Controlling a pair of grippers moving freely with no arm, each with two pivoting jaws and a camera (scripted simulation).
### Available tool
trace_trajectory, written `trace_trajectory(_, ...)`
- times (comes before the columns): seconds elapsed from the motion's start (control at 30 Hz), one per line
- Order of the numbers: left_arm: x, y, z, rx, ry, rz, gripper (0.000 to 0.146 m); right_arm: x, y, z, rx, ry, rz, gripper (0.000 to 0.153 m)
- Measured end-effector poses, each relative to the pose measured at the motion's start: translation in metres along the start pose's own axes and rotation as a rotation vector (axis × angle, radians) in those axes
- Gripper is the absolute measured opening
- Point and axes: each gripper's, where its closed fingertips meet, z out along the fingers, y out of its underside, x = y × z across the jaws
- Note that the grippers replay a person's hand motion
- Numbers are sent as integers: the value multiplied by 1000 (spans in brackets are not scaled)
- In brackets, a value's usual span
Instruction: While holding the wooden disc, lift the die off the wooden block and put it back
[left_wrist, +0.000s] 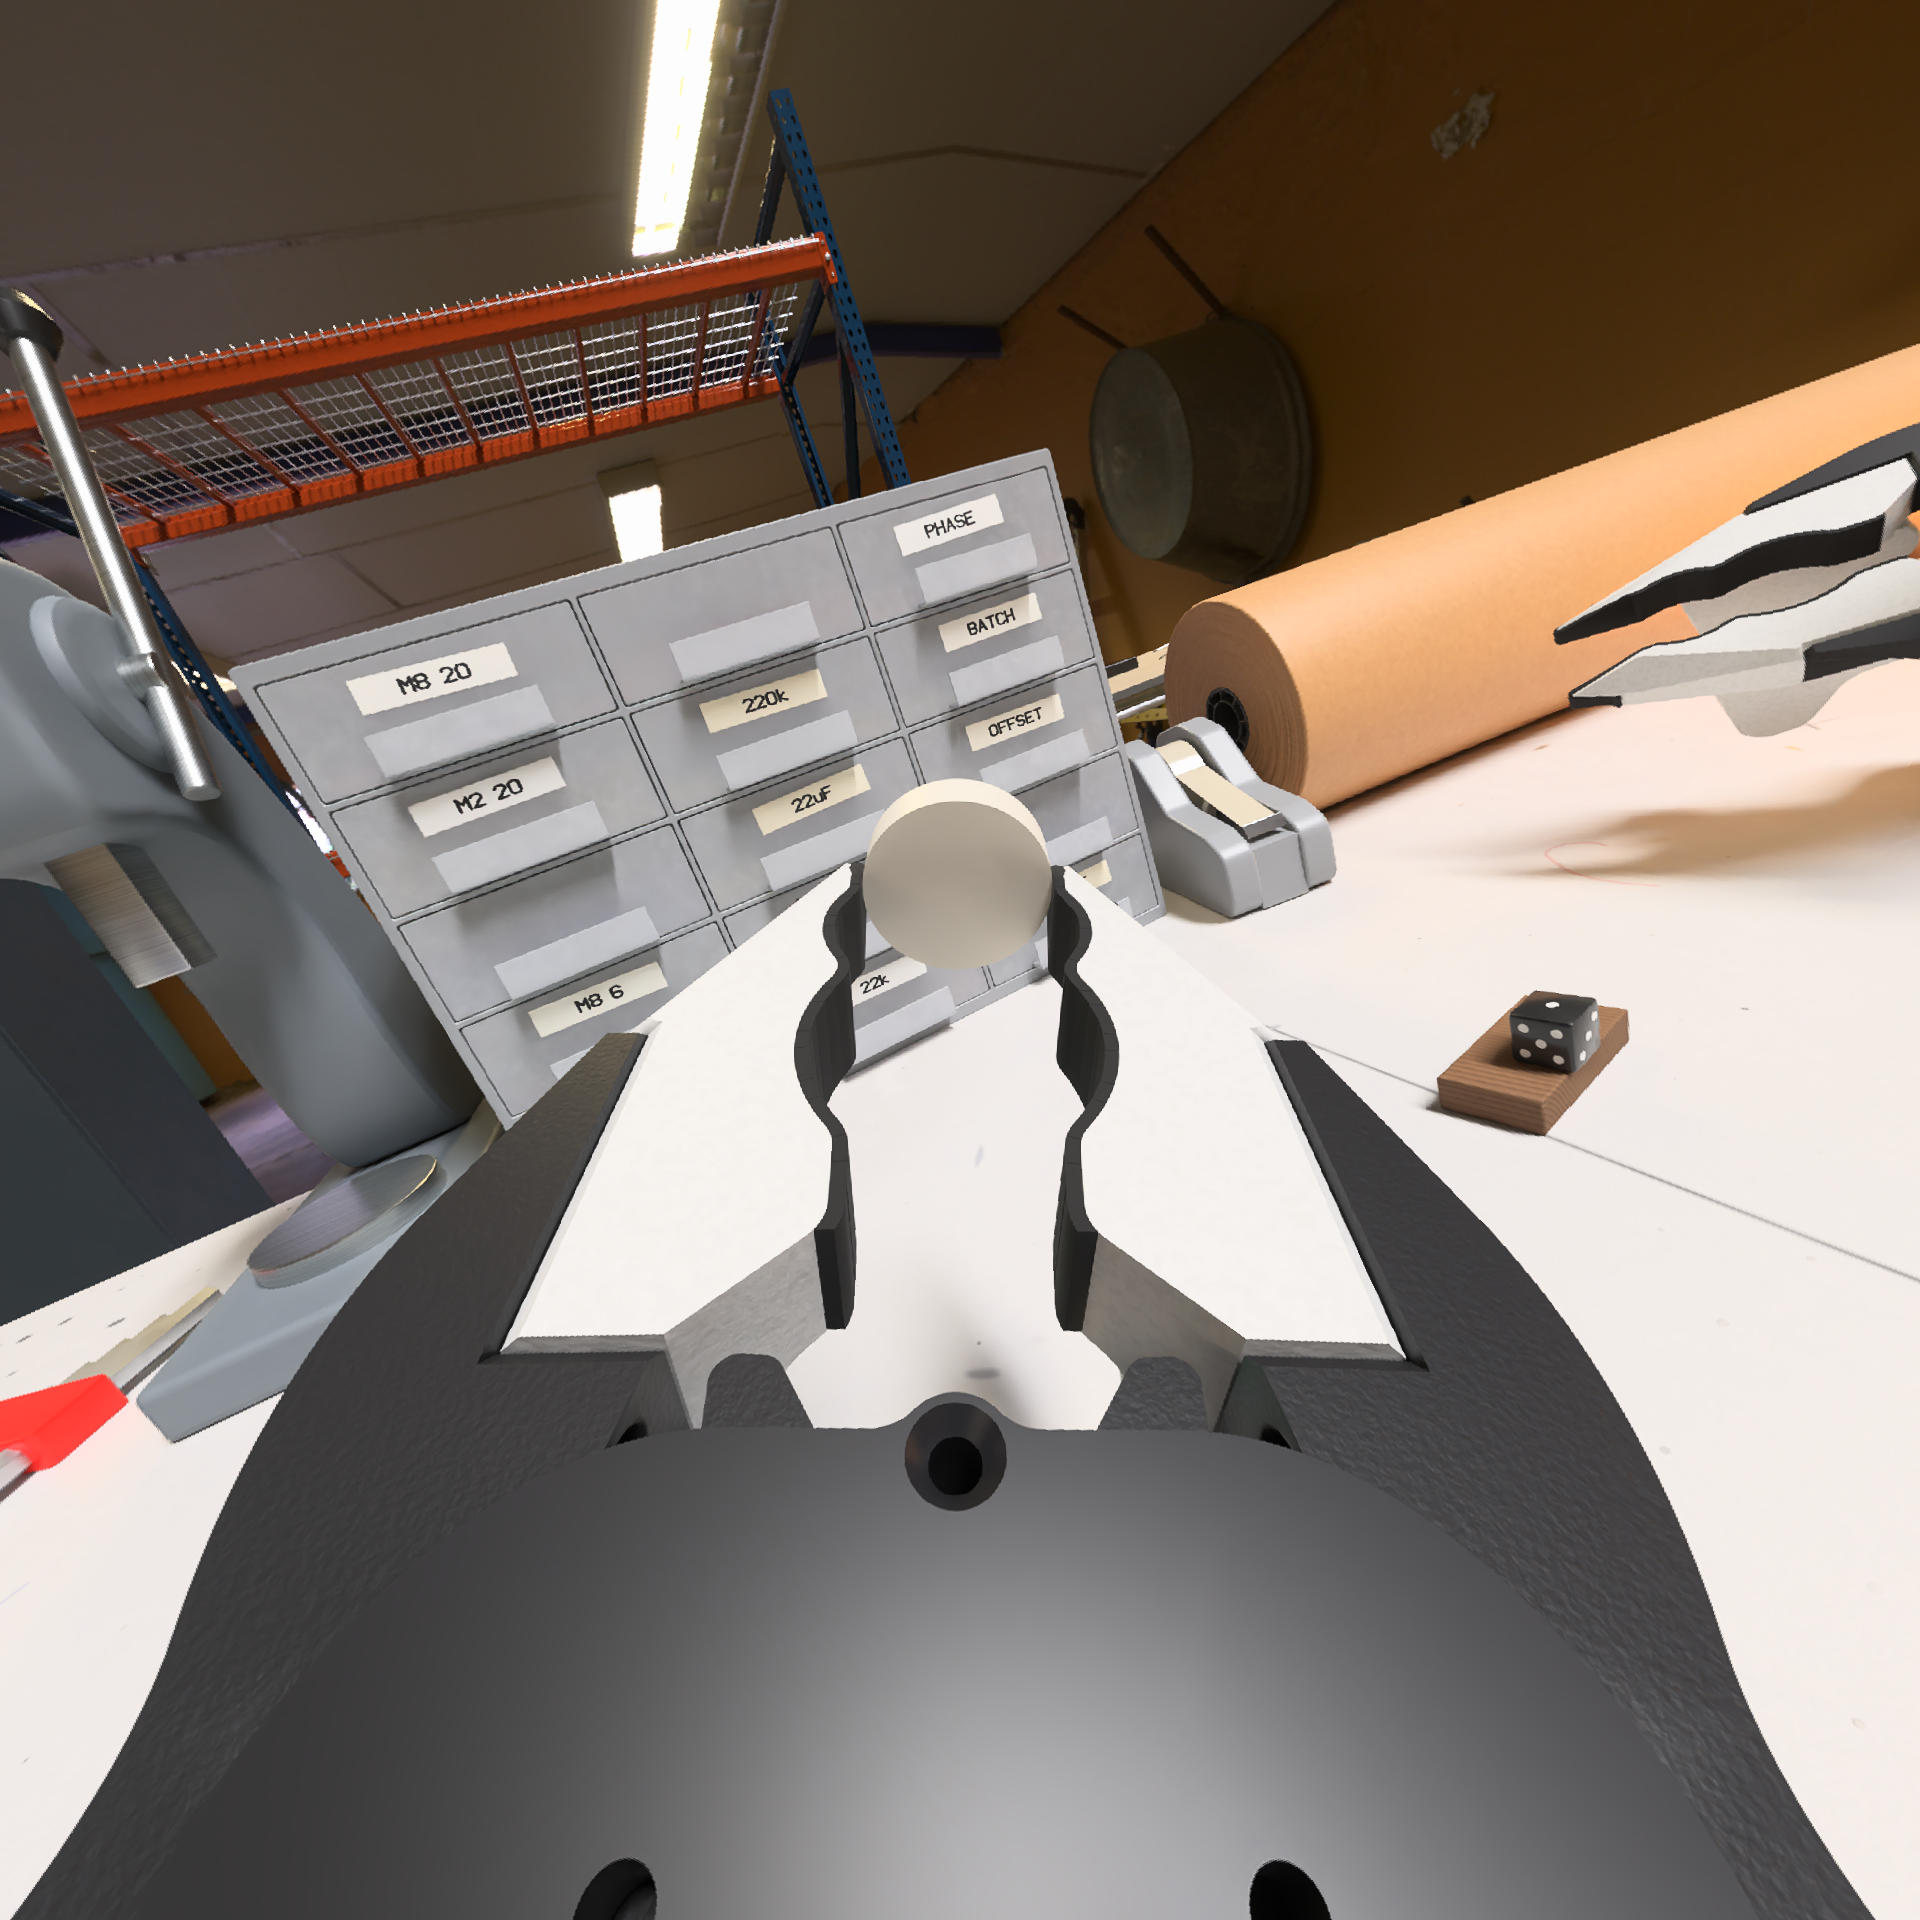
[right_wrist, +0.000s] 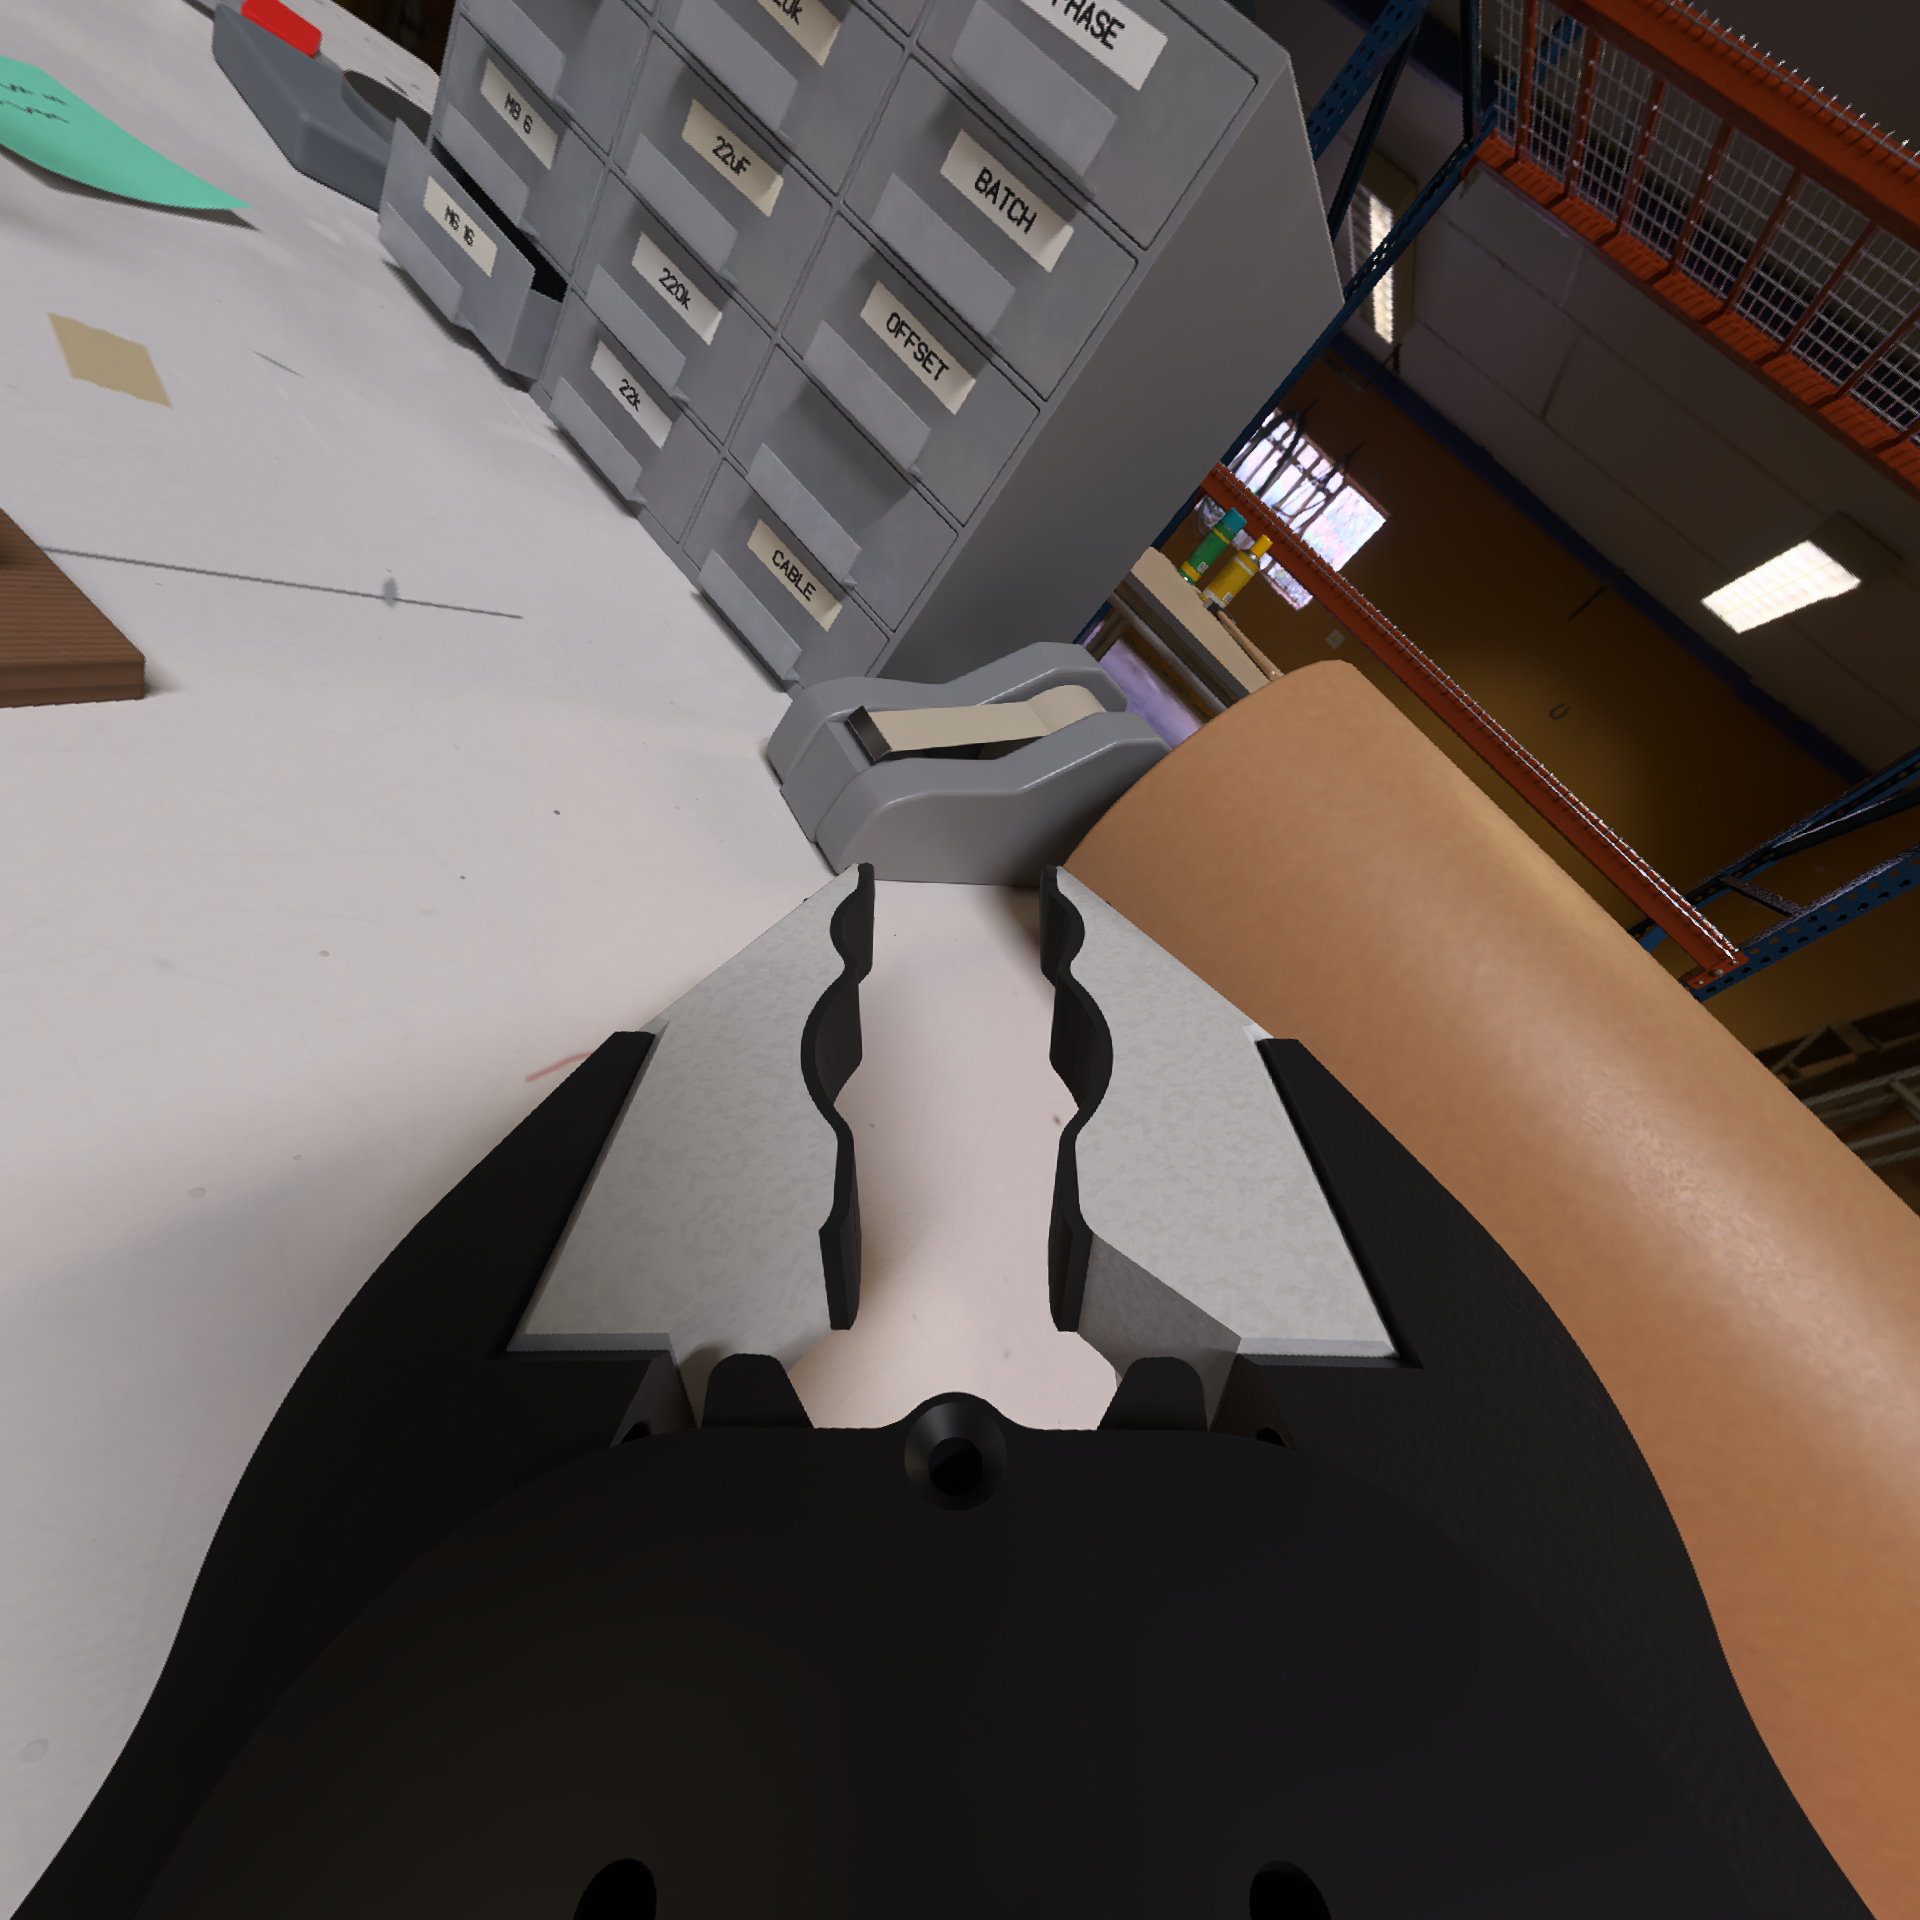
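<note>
One white flat tabletop (left_wrist: 1558, 1351) carries everything. At its two o'clock edge in the left wrist view lies one long roll of brown kraft paper (left_wrist: 1507, 623); at eleven o'clock stands one grey metal cabinet of small labelled drawers (left_wrist: 644, 790), one bottom drawer pulled out in the right wrist view. One grey tape dispenser (left_wrist: 1236, 831) sits between cabinet and roll. The left gripper (left_wrist: 956, 883) is clenched on one pale round wooden disc (left_wrist: 956, 873), held at its fingertips above the table. The right gripper (right_wrist: 956, 883), at three o'clock in the left view, has its jaws parted and holds nothing. One flat brown wooden block (left_wrist: 1532, 1070) lies at four o'clock, and one black die with white pips (left_wrist: 1553, 1031) rests on it.
</note>
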Motion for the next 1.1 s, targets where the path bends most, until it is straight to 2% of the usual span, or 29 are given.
trace_trajectory(0.53, 1, 0, 0, 1, 11, -7, 35, 2, -2, 0, 8, 10, -3, 39)
trace_trajectory(0.63, 1, 1, 1, 0, 11, -5, 35, 7, -12, -2, 55, 26, 10, 42)
trace_trajectory(0.7, 1, 1, 1, 0, 9, -8, 35, 4, -27, -5, 88, -19, -2, 45)
trace_trajectory(0.77, 0, 1, 1, 2, 10, -14, 35, -14, -45, -8, 103, -166, 7, 48)
trace_trajectory(0.9, 2, 1, 2, 4, 20, -19, 35, -90, -89, -14, 67, -618, 45, 56)
trace_trajectory(0.93, 2, 1, 2, 5, 23, -19, 35, -112, -92, -13, 29, -715, 2, 56)
trace_trajectory(1.03, 3, 0, 2, 7, 29, -23, 35, -158, -79, -2, -217, -891, -196, 55)
trace_trajectory(1.1, 2, 0, 1, 10, 32, -32, 35, -170, -68, 8, -347, -942, -246, 49)
